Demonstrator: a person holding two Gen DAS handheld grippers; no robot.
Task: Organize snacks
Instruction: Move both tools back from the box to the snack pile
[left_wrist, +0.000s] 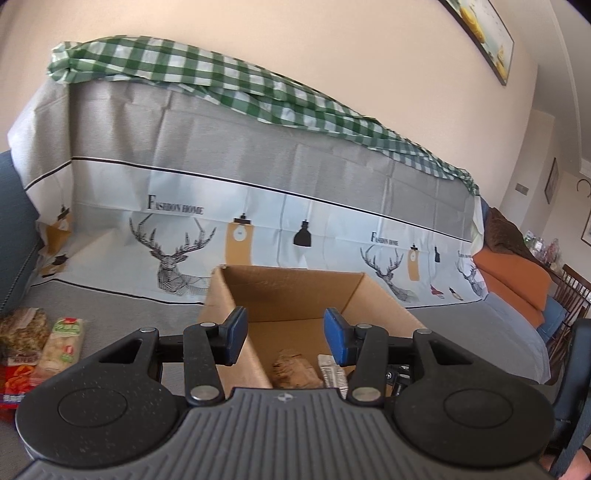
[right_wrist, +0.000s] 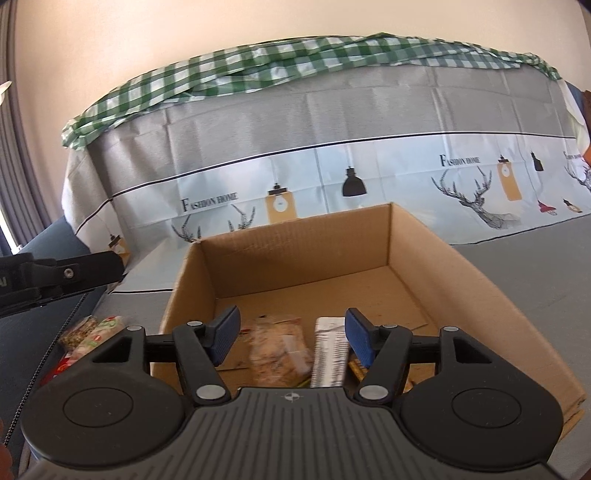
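Left wrist: left gripper seen apart, empty, over cardboard box – snack packs lying left of it.
Right wrist: right gripper parted, empty – packets seen inside the box.

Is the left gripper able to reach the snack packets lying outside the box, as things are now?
Probably yes: the left gripper is open and empty, and the snack packets lie uncovered left of the cardboard box.

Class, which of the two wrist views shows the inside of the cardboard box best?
The right wrist view: the cardboard box shows its whole floor and four walls. The left wrist view shows the box partly hidden behind the gripper, with little floor visible.
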